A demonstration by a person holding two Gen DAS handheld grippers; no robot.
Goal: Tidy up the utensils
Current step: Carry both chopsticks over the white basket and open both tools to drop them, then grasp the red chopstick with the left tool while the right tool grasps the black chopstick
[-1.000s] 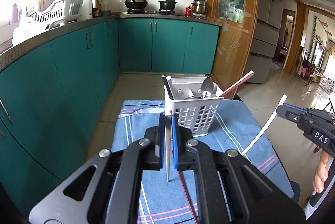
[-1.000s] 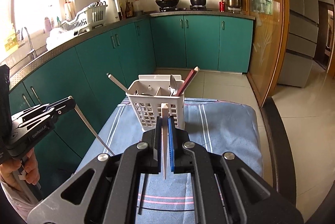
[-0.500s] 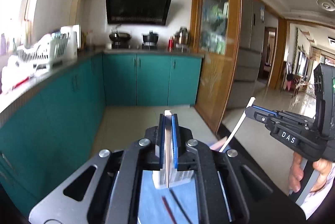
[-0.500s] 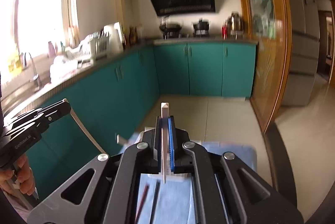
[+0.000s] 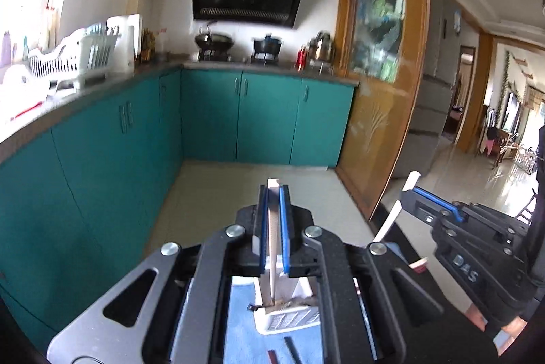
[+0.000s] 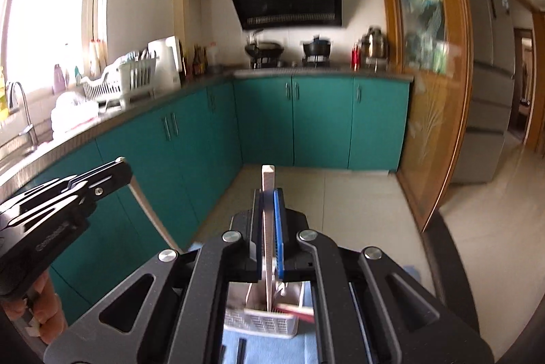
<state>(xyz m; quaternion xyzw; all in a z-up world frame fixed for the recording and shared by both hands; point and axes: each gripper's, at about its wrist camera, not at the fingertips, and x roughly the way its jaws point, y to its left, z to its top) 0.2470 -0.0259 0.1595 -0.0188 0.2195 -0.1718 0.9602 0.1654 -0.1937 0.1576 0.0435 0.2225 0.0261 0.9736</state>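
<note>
The left gripper (image 5: 273, 227) clamps a white chopstick (image 5: 272, 244) upright between its jaws; the right gripper (image 6: 270, 231) pinches another (image 6: 268, 227), both above the caddy (image 6: 262, 323).

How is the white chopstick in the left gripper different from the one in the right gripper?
The left gripper holds its chopstick with only a short end poking past the pads; the right gripper's chopstick sticks out further. The left chopstick's lower tip reaches the basket rim; the right one's dips inside the basket. Both are white, clamped upright, above the basket on the blue cloth.
</note>
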